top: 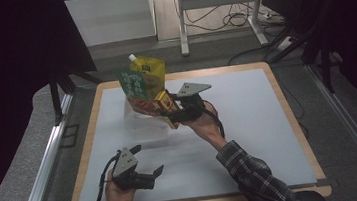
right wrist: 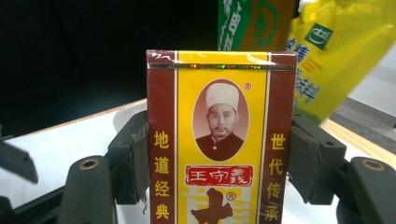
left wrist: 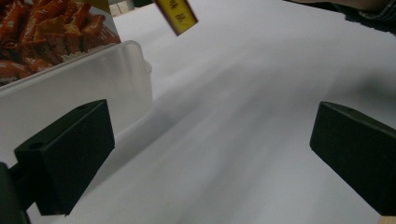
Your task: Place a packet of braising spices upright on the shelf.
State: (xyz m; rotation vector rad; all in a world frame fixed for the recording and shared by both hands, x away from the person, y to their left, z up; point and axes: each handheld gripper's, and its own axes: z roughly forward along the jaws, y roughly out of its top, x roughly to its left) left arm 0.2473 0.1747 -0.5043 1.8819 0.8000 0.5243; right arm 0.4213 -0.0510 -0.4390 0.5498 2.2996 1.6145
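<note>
Already lifted: the right gripper (top: 171, 112) pinches a small yellow-and-maroon box (right wrist: 219, 140) by its two narrow sides, just beside the translucent bin (top: 141, 124) on the worktop (top: 249, 123).

Likely light and stiff, the film-wrapped box looks slippery, so the side-on hold near its middle suits it. One box is held; the bin holds what seem to be three packs: a yellow spouted pouch (top: 150, 68), a green bag (top: 132, 85) and a snack bag (left wrist: 42, 32). The left gripper (top: 147, 159) hangs spread and empty.
</note>
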